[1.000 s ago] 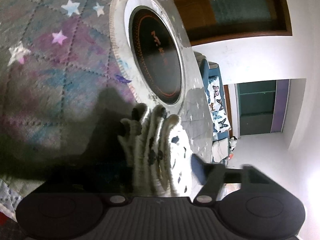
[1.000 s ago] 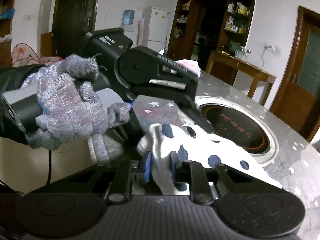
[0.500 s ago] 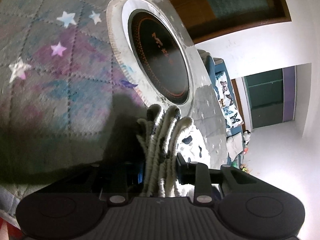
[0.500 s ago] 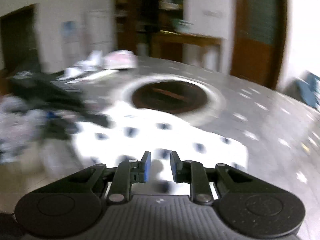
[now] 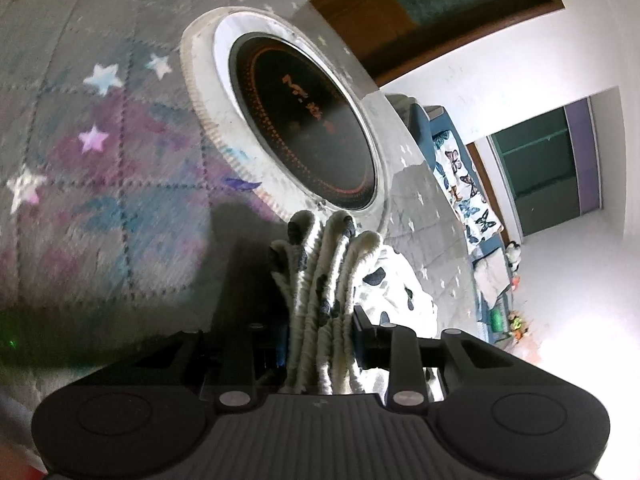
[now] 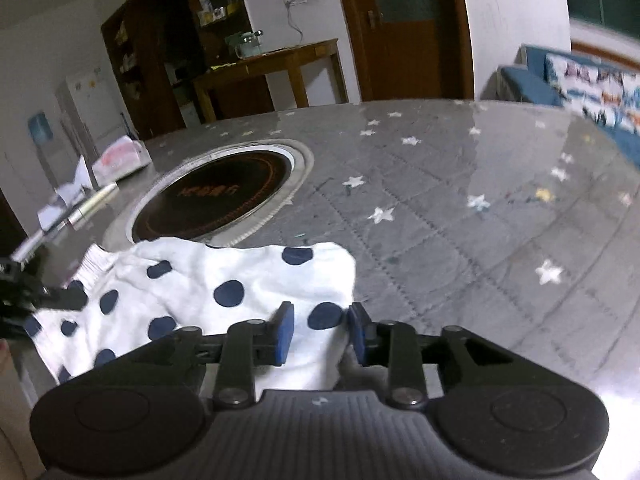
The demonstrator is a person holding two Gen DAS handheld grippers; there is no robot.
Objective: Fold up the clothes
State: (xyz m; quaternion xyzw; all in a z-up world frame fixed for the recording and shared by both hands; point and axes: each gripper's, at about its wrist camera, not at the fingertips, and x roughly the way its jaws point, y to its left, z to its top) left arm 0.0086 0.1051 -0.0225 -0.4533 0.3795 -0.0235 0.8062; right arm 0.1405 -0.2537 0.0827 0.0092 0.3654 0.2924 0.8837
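Observation:
A white garment with dark blue dots (image 6: 192, 292) lies on the grey star-patterned tablecloth (image 6: 460, 208), spread out toward the left. My left gripper (image 5: 320, 336) is shut on its bunched ribbed waistband (image 5: 328, 264), which stands up between the fingers. My right gripper (image 6: 320, 332) is open, its blue pads either side of the garment's near right corner, not closed on it. The left gripper shows dimly at the left edge of the right wrist view (image 6: 24, 292).
A round black hotplate with a white rim (image 6: 216, 196) is set into the table just beyond the garment; it also shows in the left wrist view (image 5: 304, 128). Papers and a pink packet (image 6: 120, 160) lie at the far left. A sofa (image 6: 580, 88) stands beyond the table.
My right gripper has let go of the garment, opened and swung to the right. The garment now lies spread on the table. My left gripper has closed on the waistband.

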